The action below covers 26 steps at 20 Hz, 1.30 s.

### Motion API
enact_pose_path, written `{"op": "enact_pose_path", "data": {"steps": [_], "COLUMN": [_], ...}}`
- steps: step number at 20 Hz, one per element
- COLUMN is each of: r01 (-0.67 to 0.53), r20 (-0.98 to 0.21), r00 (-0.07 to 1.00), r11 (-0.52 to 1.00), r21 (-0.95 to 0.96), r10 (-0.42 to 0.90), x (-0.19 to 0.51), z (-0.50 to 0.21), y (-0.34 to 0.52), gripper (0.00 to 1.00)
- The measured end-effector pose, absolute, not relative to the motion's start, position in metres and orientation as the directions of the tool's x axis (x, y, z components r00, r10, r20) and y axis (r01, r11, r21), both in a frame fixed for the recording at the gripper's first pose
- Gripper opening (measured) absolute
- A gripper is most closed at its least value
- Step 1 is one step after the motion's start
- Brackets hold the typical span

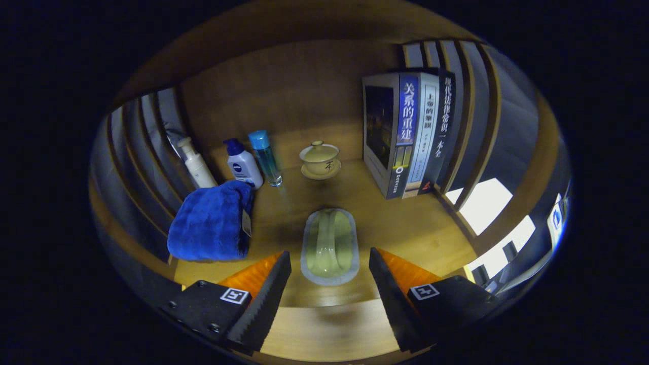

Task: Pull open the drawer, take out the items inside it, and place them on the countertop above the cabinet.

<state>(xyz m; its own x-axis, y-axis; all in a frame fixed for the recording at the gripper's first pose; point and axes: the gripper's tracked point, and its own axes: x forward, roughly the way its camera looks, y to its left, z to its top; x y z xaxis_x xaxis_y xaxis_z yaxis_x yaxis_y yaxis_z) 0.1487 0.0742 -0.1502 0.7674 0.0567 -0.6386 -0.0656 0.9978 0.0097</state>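
Wooden countertop [405, 223] carries a pale green dish [330, 246] — it lies between the wide-spread fingers of the gripper [330, 284], touching neither — with books [405, 134] and a blue towel [210, 223] beyond.

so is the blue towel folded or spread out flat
Folded. The blue towel sits as a thick bundle on the wooden shelf, beside the bottles, left of the open gripper.

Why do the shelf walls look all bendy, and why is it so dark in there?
Gripper view: the fisheye lens bows the slatted side walls and books; the wooden surface is dimly lit, with bright patches beyond the slats; the open gripper is sharp, the pale dish between its fingers.
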Motion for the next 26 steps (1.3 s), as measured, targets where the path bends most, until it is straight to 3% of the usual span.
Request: {"op": "enact_pose_path", "data": {"steps": [10,26], "r01": [-0.081,-0.108], "r20": [-0.435,-0.286], "r00": [0.898,0.956], "r11": [0.996,0.988], "r21": [-0.027,-0.114], "r10": [0.061,0.072], "x": [0.043,-0.096], "z": [-0.123,-0.199], "y": [0.071,0.047], "gripper": [0.99,0.99]}}
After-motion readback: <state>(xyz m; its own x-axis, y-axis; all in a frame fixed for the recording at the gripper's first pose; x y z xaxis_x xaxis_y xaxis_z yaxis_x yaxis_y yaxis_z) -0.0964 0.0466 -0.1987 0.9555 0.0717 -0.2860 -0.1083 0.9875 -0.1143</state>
